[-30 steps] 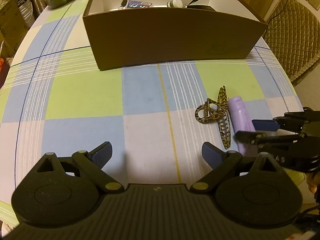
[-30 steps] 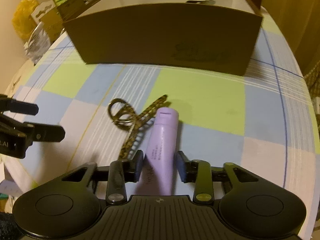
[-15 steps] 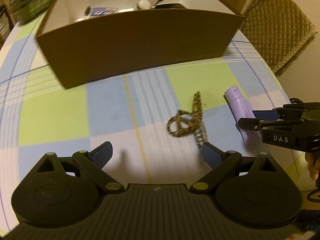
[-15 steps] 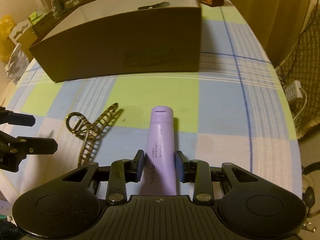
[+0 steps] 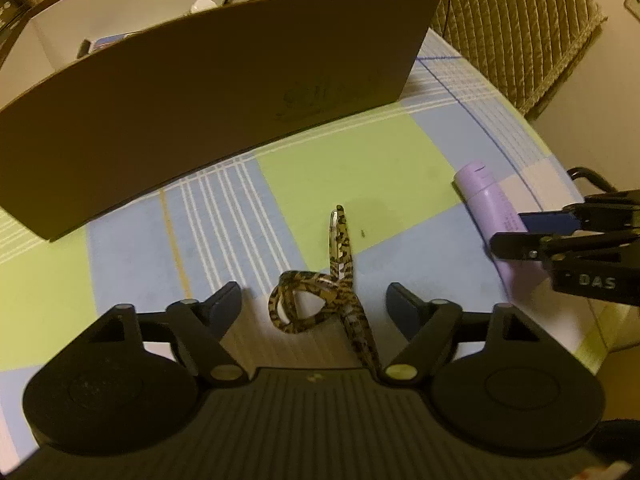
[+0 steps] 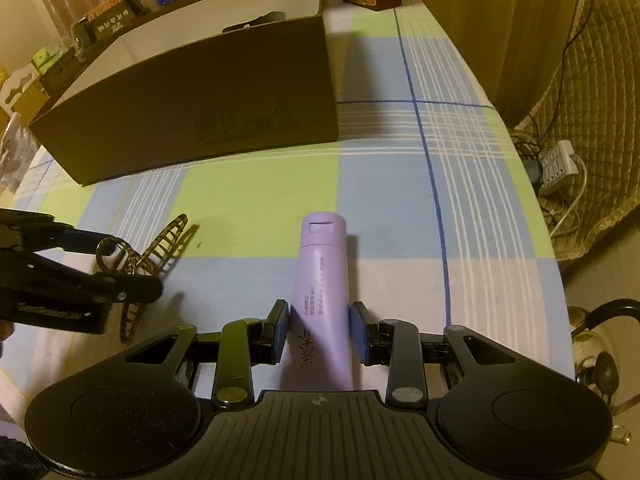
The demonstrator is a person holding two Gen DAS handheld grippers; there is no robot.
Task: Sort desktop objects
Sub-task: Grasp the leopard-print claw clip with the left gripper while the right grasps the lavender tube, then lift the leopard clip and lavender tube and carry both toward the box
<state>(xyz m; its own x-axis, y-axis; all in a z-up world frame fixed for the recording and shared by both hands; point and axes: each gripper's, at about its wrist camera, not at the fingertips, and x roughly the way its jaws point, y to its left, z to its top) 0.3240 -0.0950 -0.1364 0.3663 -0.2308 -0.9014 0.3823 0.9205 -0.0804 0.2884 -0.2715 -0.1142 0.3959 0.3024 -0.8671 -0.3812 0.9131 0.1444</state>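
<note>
While the right tool (image 6: 319,330) pinches the lilac plastic tube (image 6: 322,280), the closing left tool (image 5: 314,306) should centre its pads on the leopard-print plastic hair claw (image 5: 326,296).

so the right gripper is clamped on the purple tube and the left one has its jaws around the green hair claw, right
Not quite: the hair claw is leopard-patterned brown and yellow, not green, as the left wrist view shows. The rest stands: the right gripper is clamped on the purple tube, and the left gripper has its closing jaws around the claw, not yet pressing it.
</note>
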